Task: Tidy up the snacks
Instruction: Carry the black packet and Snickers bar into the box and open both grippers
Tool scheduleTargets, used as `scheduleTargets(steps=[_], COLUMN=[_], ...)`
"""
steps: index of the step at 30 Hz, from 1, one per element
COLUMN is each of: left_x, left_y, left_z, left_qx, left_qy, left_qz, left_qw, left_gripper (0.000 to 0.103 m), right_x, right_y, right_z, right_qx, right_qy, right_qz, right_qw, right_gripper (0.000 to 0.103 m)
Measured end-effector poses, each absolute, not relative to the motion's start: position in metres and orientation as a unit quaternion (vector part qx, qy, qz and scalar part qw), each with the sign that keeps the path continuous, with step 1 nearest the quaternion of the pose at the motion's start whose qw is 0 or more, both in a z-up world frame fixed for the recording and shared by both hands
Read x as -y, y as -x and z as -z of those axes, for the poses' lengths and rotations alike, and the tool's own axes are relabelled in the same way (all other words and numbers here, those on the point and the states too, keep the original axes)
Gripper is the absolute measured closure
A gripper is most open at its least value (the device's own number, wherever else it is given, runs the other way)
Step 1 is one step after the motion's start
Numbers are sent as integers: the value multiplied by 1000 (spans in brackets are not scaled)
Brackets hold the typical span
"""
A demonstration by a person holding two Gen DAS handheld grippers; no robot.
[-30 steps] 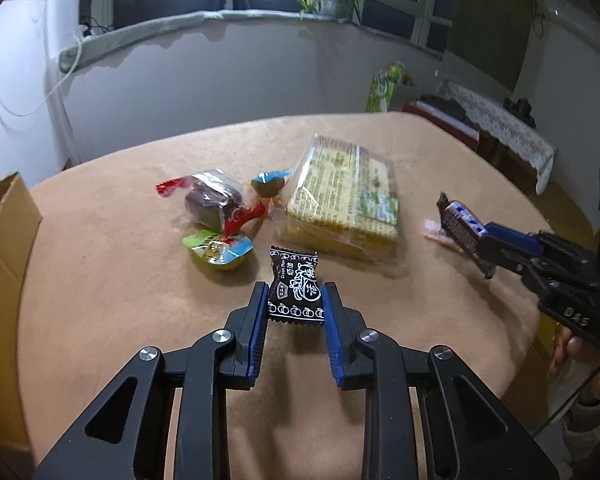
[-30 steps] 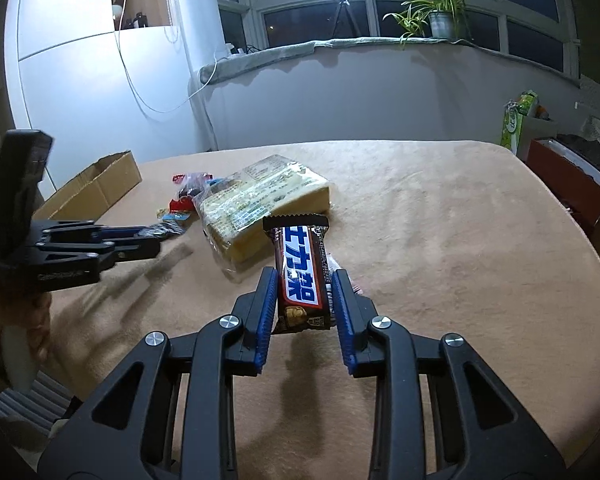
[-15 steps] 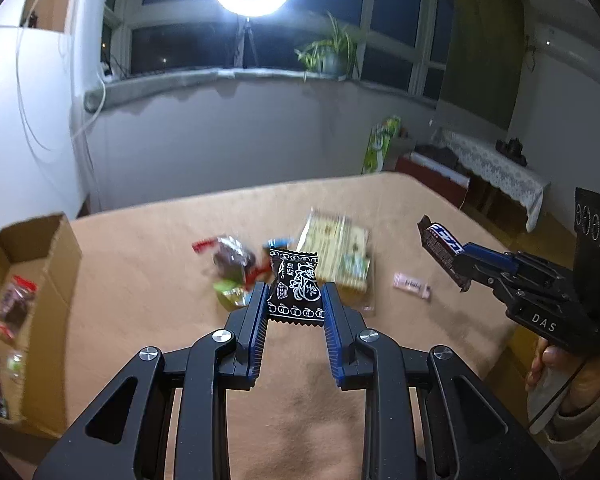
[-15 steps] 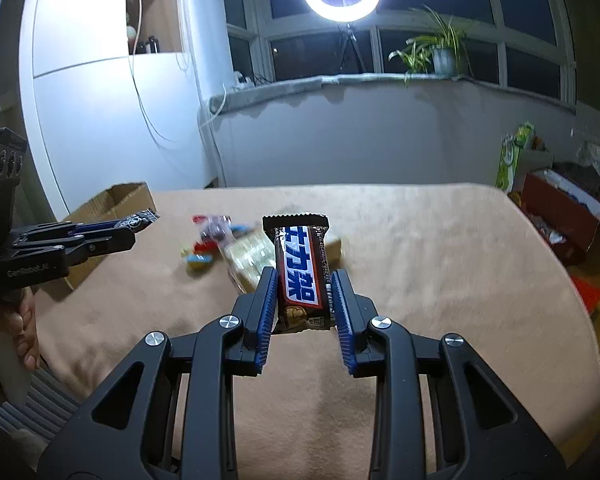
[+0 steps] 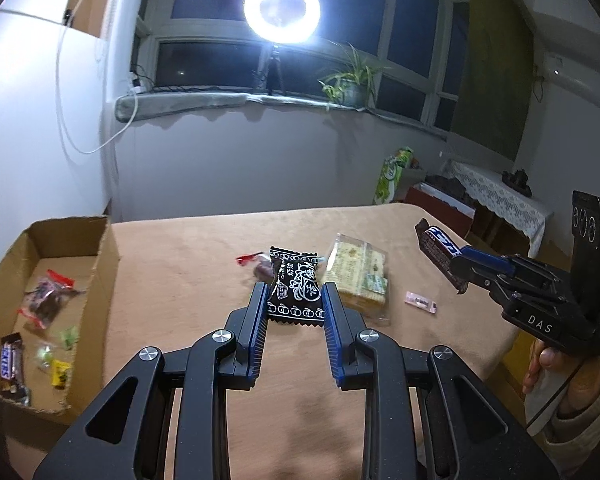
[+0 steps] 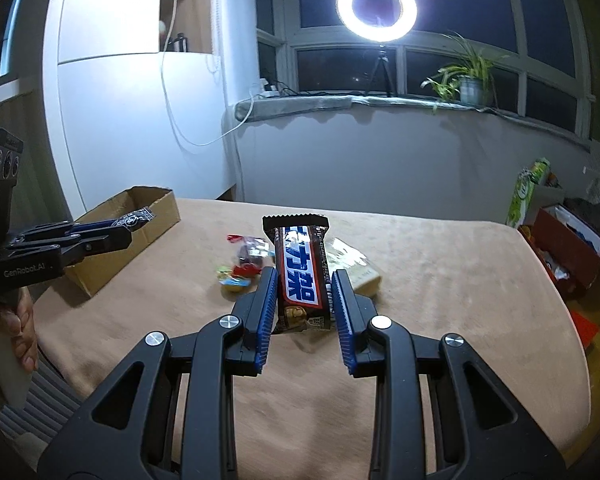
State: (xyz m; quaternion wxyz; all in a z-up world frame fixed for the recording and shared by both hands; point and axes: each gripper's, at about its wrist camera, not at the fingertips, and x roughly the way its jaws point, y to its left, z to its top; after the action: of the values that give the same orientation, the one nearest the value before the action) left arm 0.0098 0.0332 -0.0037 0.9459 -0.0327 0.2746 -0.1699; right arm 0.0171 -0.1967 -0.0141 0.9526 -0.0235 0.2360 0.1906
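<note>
- Snacks sat in three places: some loose on the table (image 5: 188,280), some inside the cardboard box (image 5: 104,252), two up in the grippers.
- Table was covered in a tan cloth; the box sat at its left edge, open at the top.
- Box held a red-ended clear packet (image 5: 46,300), a brown bar (image 5: 10,362), and a few small green and yellow sweets, all flat on its floor.
- Biscuit pack (image 5: 358,276), clear wrap, lay mid-table, the largest loose item.
- Left gripper (image 5: 296,304) pinched a black sweet packet (image 5: 296,288) by its side edges, both blue pads pressed on it, packet clear of the cloth and upright in the left wrist view.
- Right gripper (image 6: 305,298) clamped a chocolate bar (image 6: 300,272) with a blue-and-white label, pads on both long sides, bar off the table, its crimped end pointing away from the camera.
- Red-twist clear candy (image 6: 250,250) lay left of the biscuit pack; small yellow-blue jelly cup (image 6: 236,282) just in front of it.
- Small pink wrapper (image 5: 420,302) lay alone on the cloth, right of the biscuit pack, apart from it.
- A hand (image 5: 556,364) held the right gripper's handle at the table's right edge.
</note>
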Motion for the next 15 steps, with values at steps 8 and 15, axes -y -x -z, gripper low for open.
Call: scheduleTargets(steps=[8, 15], left_x=[-75, -123], left_y=[2, 16], left_z=[3, 3], left_qx=[-262, -251], left_qy=[53, 68], left_qz=[139, 88], left_qw=[954, 962], left_gripper=[78, 78], right_x=[142, 76], right_y=[-21, -21], right_z=[4, -1], right_qx=[-231, -222], right_qy=[51, 78], right_qz=[-228, -284], right_qw=[944, 929], right_gripper=[74, 74])
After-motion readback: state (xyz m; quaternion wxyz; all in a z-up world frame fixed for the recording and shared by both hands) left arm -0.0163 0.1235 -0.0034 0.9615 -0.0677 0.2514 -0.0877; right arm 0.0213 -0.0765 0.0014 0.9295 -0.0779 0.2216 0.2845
